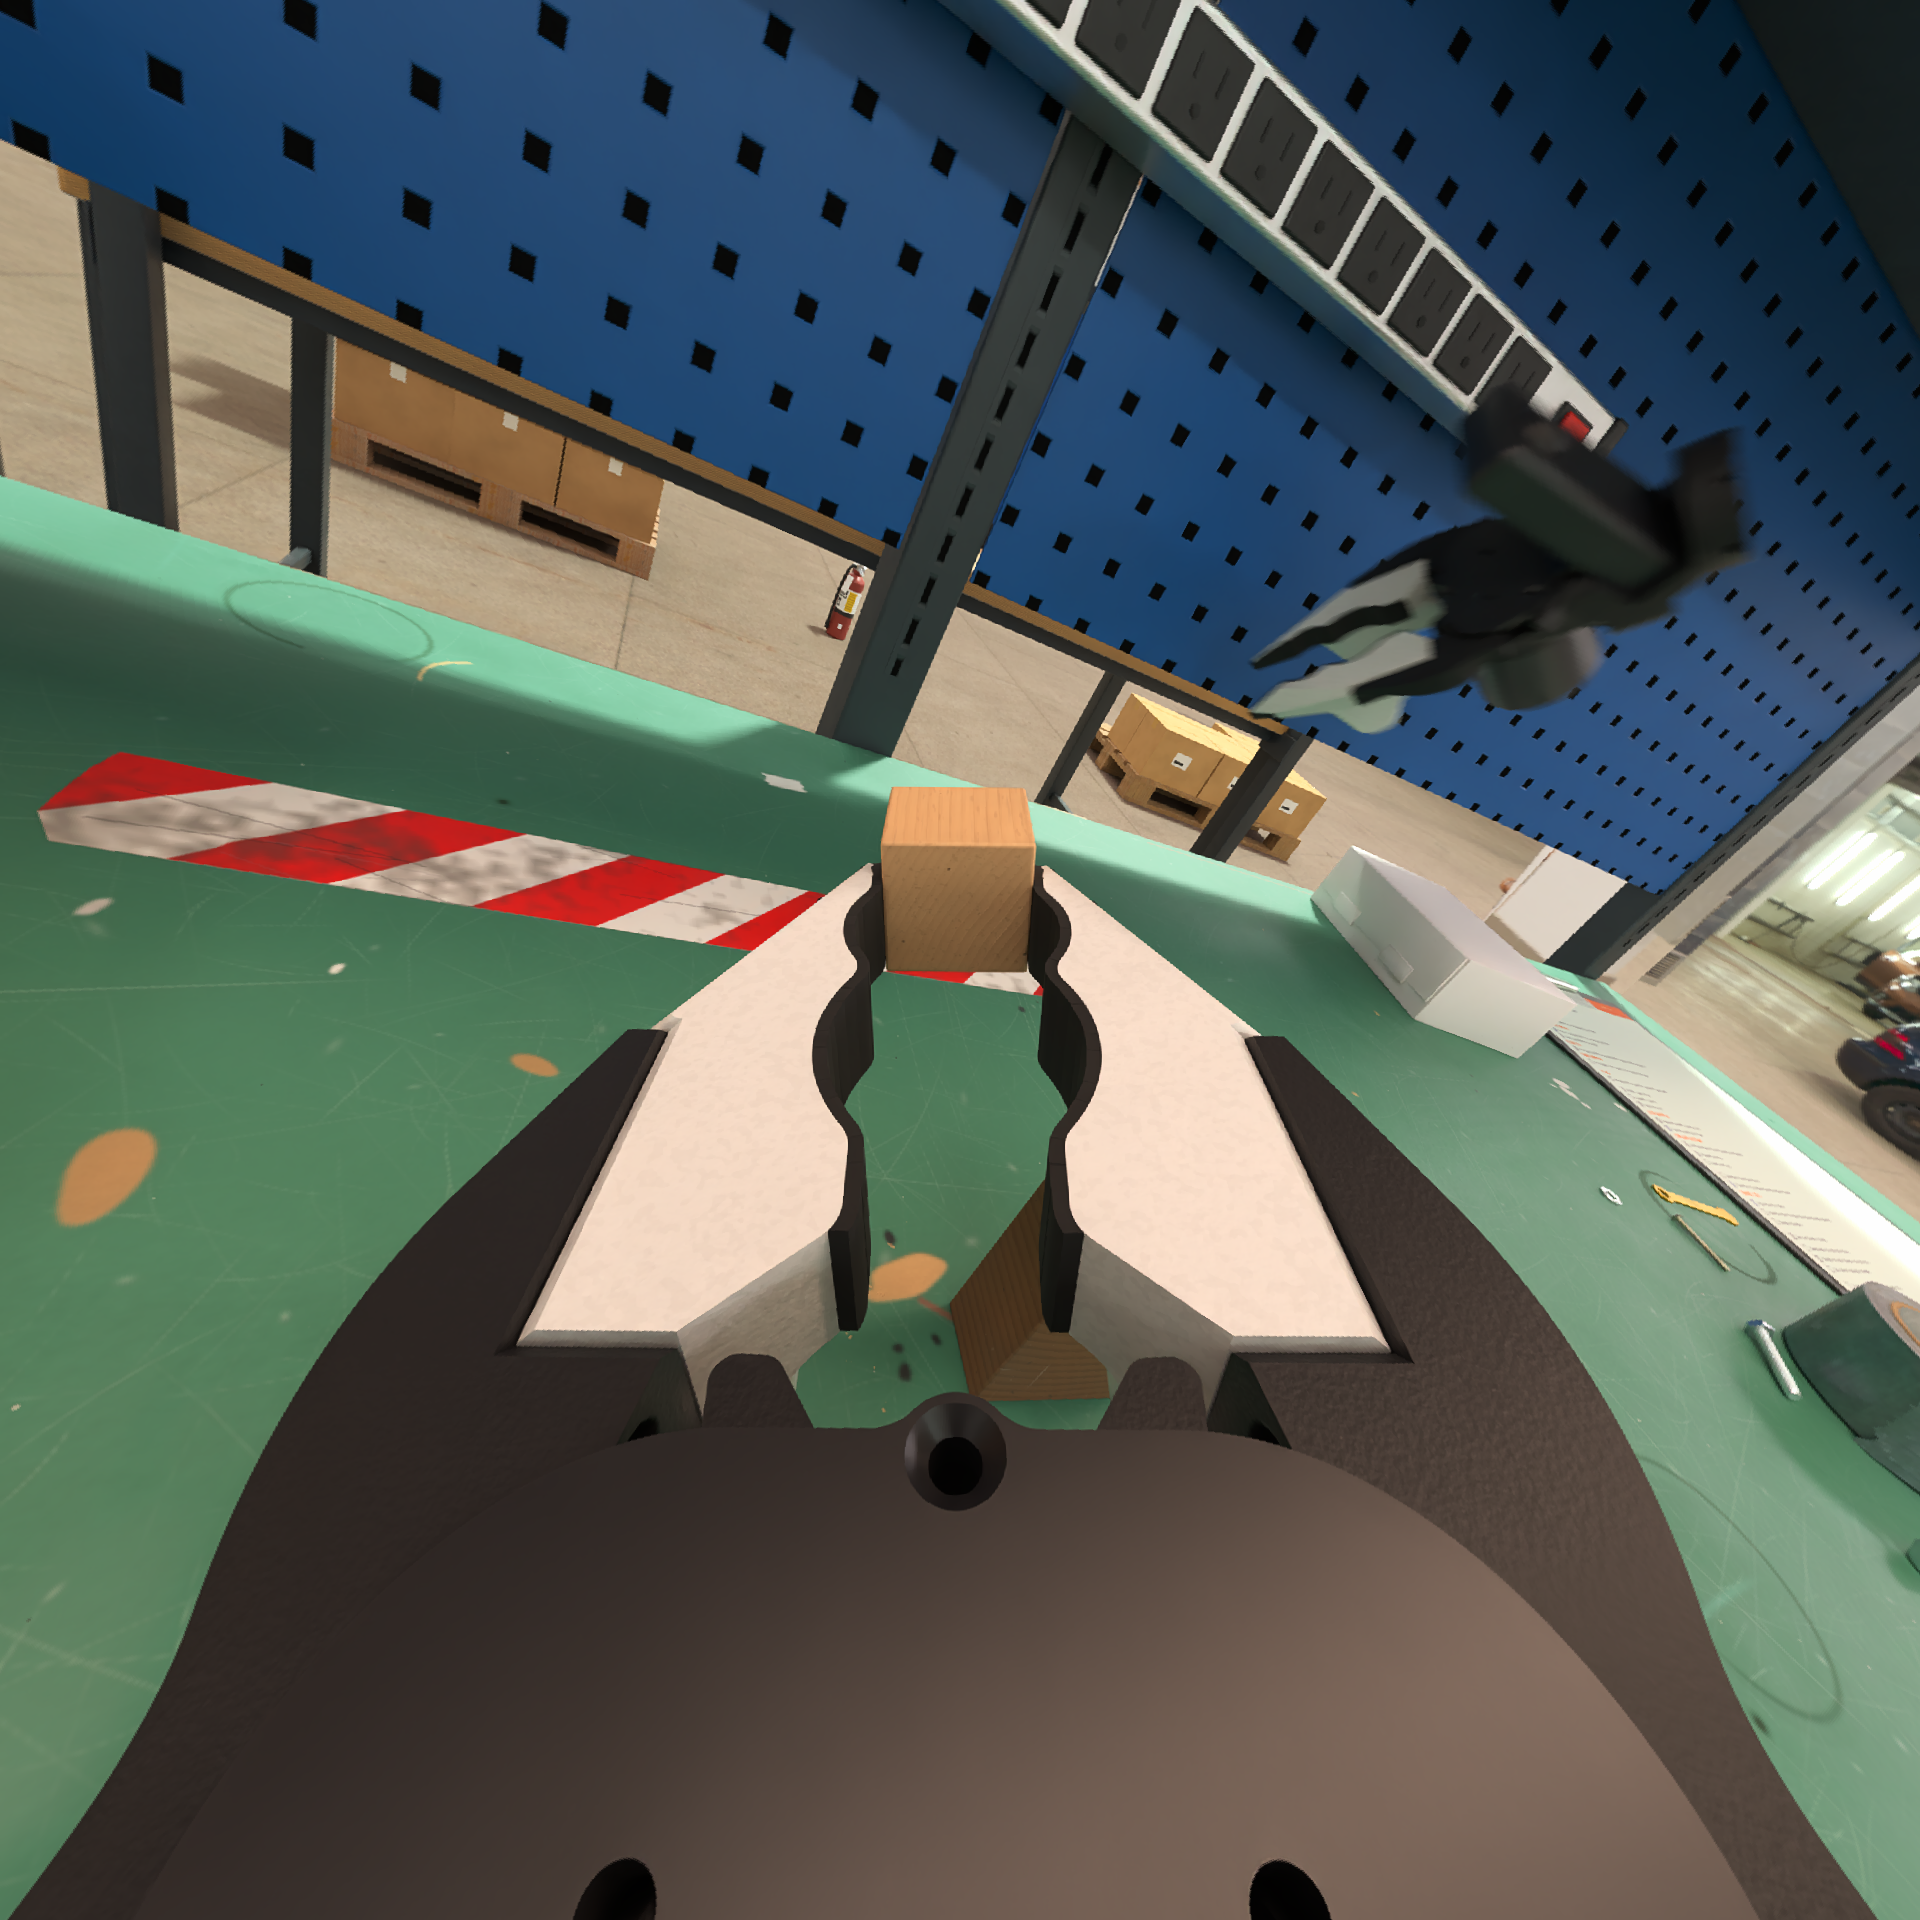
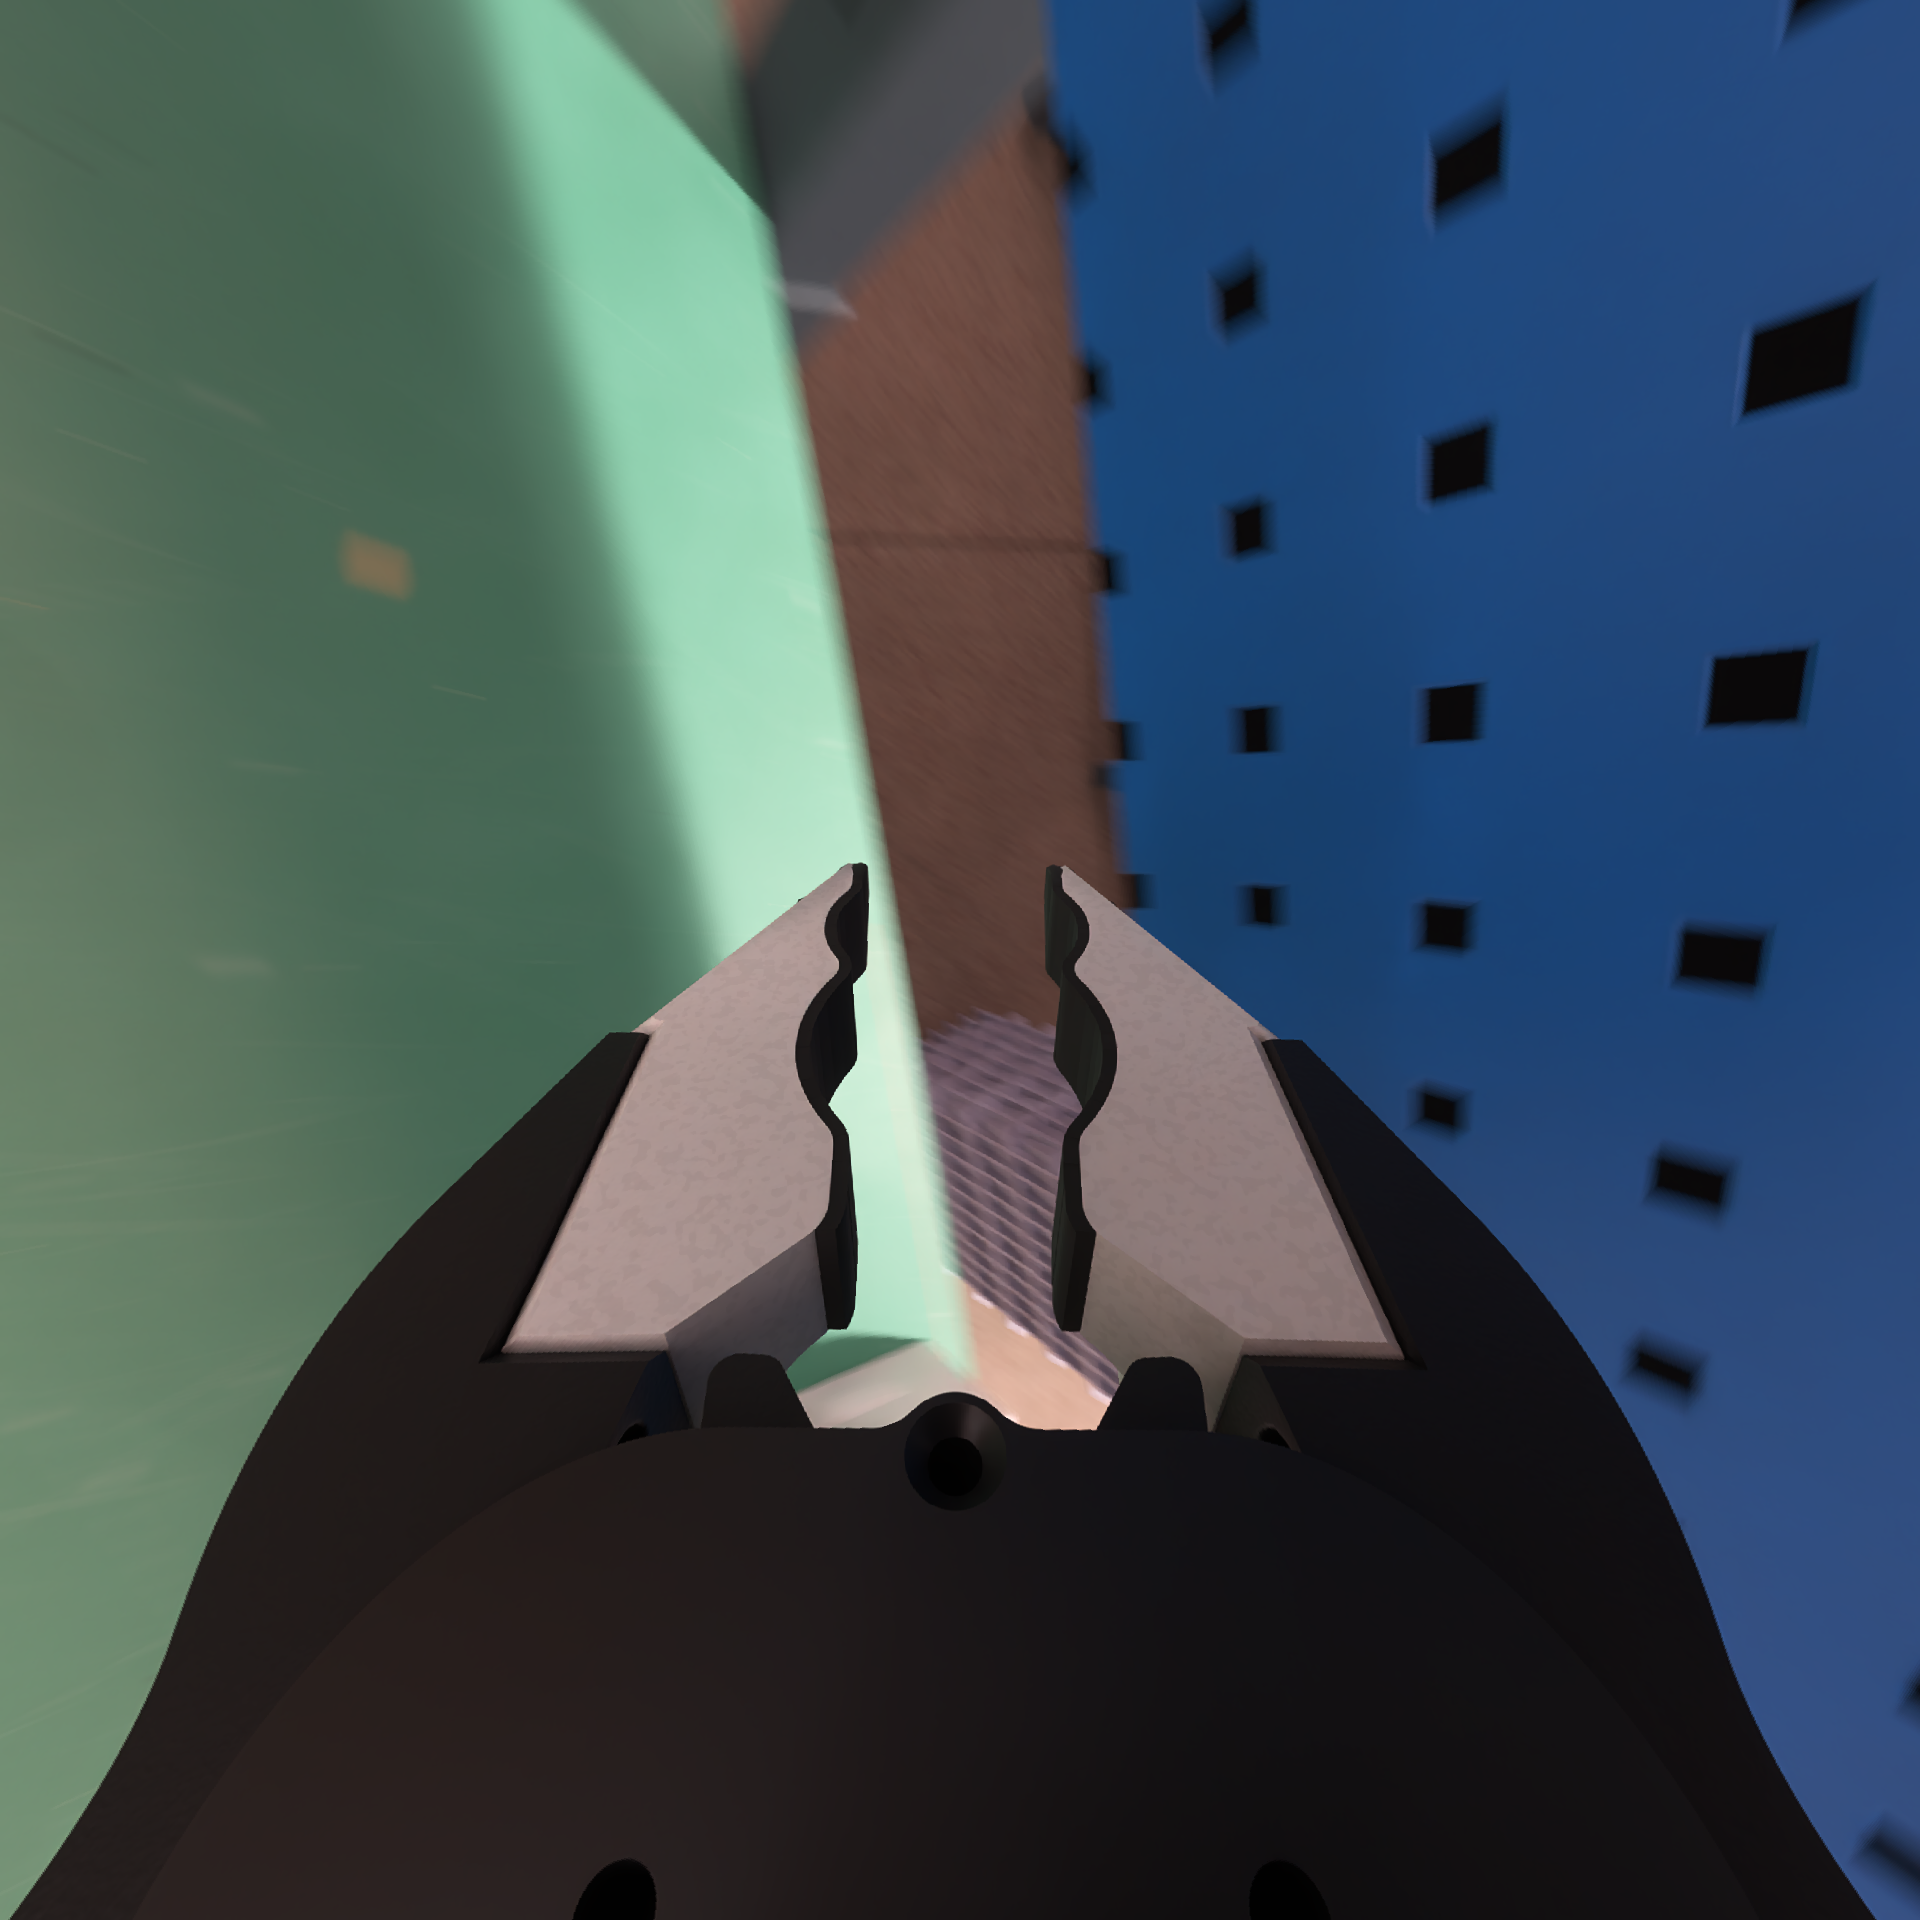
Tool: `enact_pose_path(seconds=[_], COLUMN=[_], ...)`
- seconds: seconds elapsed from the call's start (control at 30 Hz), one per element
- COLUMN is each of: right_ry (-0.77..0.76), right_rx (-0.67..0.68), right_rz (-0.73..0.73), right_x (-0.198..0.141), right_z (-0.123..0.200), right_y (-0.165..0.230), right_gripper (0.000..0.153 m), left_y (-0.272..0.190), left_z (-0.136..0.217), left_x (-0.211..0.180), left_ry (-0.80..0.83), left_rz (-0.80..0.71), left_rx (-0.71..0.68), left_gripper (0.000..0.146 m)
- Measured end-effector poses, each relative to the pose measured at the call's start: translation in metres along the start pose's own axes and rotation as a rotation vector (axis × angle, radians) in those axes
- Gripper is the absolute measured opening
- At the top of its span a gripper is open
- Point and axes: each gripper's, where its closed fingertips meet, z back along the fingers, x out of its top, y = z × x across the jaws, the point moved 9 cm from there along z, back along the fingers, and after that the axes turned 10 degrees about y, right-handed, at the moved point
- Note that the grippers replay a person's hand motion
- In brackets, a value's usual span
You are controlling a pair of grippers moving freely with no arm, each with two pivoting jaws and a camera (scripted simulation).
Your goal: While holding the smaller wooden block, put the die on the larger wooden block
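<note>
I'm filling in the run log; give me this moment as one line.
left gripper: shut on smaller wooden block | right gripper: open, empty, aloft | larger wooden block: on table | die: not visible

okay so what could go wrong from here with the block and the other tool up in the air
The left tool grips the smaller wooden block only at its fingertips, so a jolt might drop it. The right tool is open, empty, raised near the blue pegboard and blurred; it may strike the board. No die is visible, so finding it could take searching.
</note>
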Motion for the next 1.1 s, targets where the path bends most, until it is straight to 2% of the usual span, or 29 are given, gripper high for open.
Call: enact_pose_path(seconds=[0.1, 0.2, 0.27, 0.37, 0.47, 0.63, 0.67, 0.73, 0.8, 0.87, 0.93, 0.97, 1.03, 1.1], right_ry=[-0.159, -0.228, -0.206, -0.137, -0.087, -0.054, -0.071, -0.129, -0.139, -0.053, -0.028, -0.035, -0.022, -0.027], right_rx=[0.25, 0.481, 0.591, 0.687, 0.686, 0.579, 0.586, 0.596, 0.583, 0.547, 0.551, 0.555, 0.533, 0.568], right_rz=[-0.082, -0.099, -0.115, -0.169, -0.218, -0.215, -0.177, -0.013, 0.144, 0.197, 0.18, 0.17, 0.151, 0.097], right_x=[0.002, 0.008, 0.014, 0.024, 0.037, 0.061, 0.064, 0.068, 0.069, 0.071, 0.072, 0.071, 0.069, 0.067], right_z=[0.067, 0.102, 0.103, 0.087, 0.077, 0.077, 0.077, 0.077, 0.075, 0.076, 0.079, 0.079, 0.077, 0.073], right_y=[0.071, 0.158, 0.209, 0.264, 0.298, 0.323, 0.324, 0.324, 0.32, 0.311, 0.308, 0.308, 0.309, 0.309], right_gripper=[0.033, 0.039, 0.046, 0.062, 0.072, 0.077, 0.071, 0.046, 0.039, 0.041, 0.061, 0.066, 0.064, 0.055], left_y=[-0.002, -0.004, -0.005, -0.006, -0.005, -0.004, -0.004, -0.004, -0.004, -0.004, -0.004, -0.003, -0.002, -0.002], left_z=[0.0, -0.001, 0.0, 0.0, 0.002, 0.003, 0.003, 0.004, 0.004, 0.005, 0.005, 0.005, 0.006, 0.005], left_x=[0.0, 0.0, 0.0, 0.0, 0.001, 0.002, 0.002, 0.002, 0.003, 0.003, 0.004, 0.004, 0.004, 0.003], left_ry=[0.0, 0.002, 0.003, 0.003, -0.002, -0.006, -0.007, -0.01, -0.013, -0.013, -0.014, -0.014, -0.017, -0.014], left_rz=[-0.006, -0.016, -0.016, -0.019, -0.017, -0.014, -0.011, -0.006, -0.003, -0.006, -0.008, -0.004, 0.01, 0.022], left_rx=[-0.002, -0.005, -0.01, -0.008, -0.001, 0.004, 0.002, -0.004, -0.01, -0.012, -0.011, -0.015, -0.023, -0.03], left_gripper=[0.026, 0.026, 0.026, 0.026, 0.026, 0.026, 0.026, 0.026, 0.026, 0.026, 0.026, 0.026, 0.026, 0.026])
